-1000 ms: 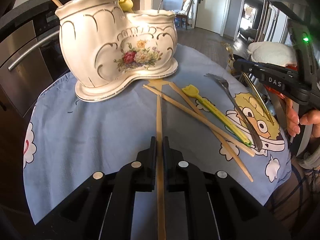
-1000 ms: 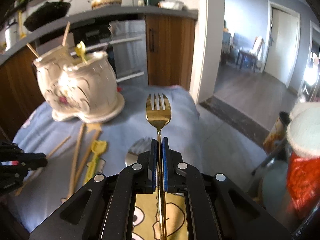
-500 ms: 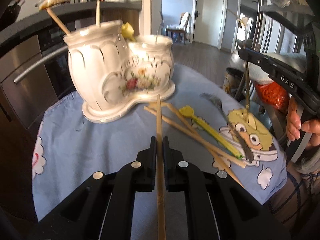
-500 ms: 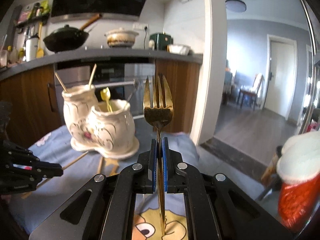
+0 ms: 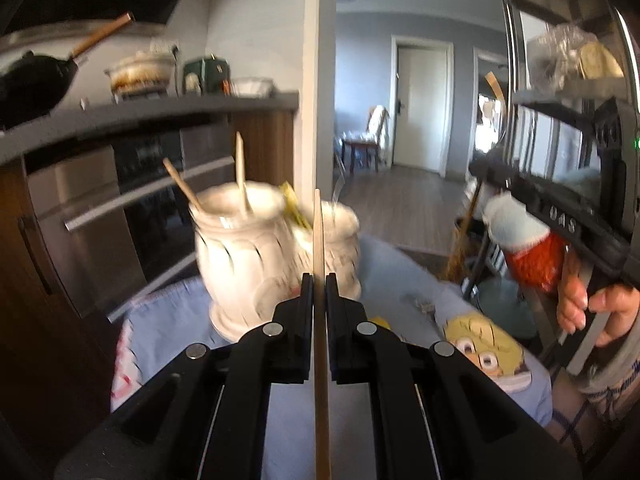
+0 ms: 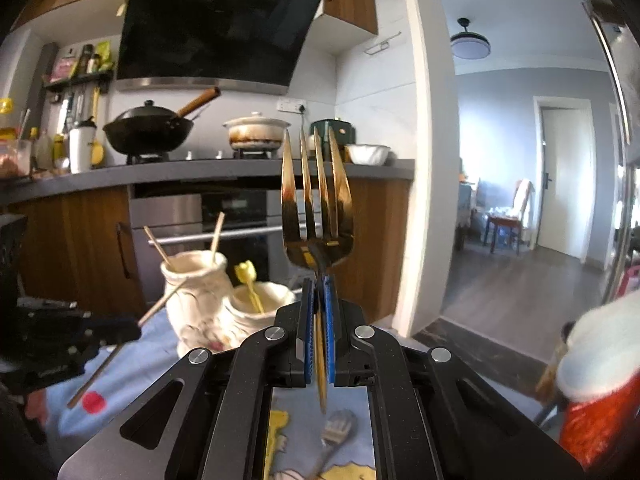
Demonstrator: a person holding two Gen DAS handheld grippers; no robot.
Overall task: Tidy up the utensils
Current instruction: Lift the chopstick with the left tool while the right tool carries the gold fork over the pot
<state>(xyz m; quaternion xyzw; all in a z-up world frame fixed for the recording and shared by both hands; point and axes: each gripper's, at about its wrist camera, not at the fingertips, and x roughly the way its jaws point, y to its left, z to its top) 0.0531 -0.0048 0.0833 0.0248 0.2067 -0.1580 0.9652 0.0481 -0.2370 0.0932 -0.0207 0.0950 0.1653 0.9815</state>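
Left gripper (image 5: 319,280) clamping chopstick (image 5: 318,236), blurred, seemingly blue tablecloth (image 5: 400,272), kitchen counter (image 6: 200,170)

A gold fork (image 6: 317,216) stands upright, tines up, its handle pinched in the right claw (image 6: 318,300). A pale wooden chopstick (image 5: 319,264) is gripped in the left claw (image 5: 319,292), pointing up and forward. Behind them a cream double-pot ceramic holder (image 6: 200,300) (floral, gilt-trimmed) sits on the blue cloth, two chopsticks (image 6: 217,236) leaning in its taller pot, a yellow utensil (image 6: 250,284) in the lower. A silver fork (image 6: 334,436) lies flat on the cloth.
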